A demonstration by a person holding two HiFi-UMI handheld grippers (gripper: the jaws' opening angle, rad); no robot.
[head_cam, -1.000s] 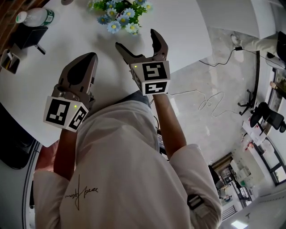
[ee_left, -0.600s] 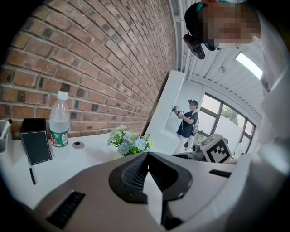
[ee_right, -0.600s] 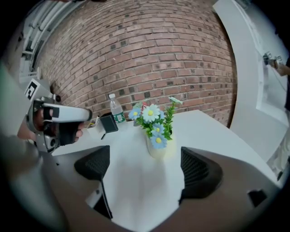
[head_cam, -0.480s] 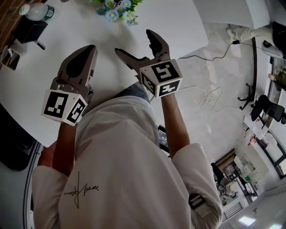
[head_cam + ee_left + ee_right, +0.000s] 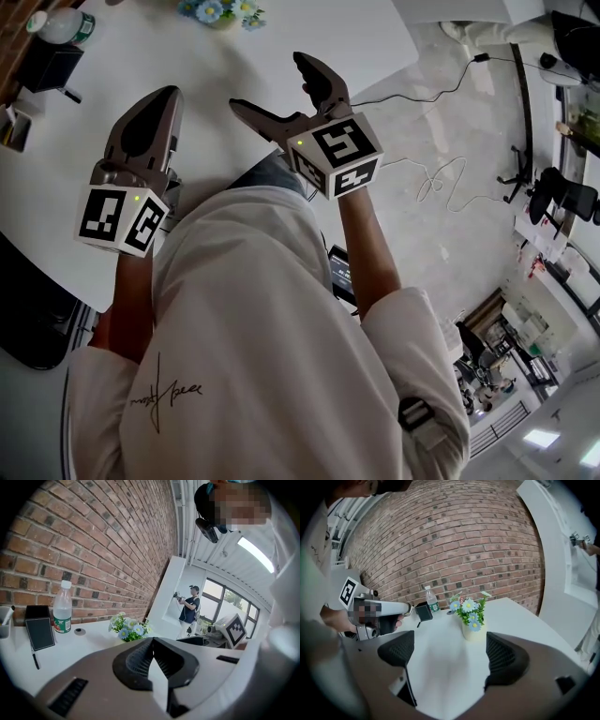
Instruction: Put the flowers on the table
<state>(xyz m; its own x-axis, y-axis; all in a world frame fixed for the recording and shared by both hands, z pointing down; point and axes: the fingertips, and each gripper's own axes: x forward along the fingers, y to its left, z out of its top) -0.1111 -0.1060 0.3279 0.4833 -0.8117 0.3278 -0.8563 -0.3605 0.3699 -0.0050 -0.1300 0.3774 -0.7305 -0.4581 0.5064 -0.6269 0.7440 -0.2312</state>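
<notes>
near table (image 5: 234,56) edge: right claw (image 5: 269,82) spread; flowers (image 5: 469,613) well beyond.

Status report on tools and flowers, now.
Left tool shut, empty. Right tool open, empty, facing the flowers. Flowers standing upright on the table. Bottle off to the side, not in the way.
</notes>
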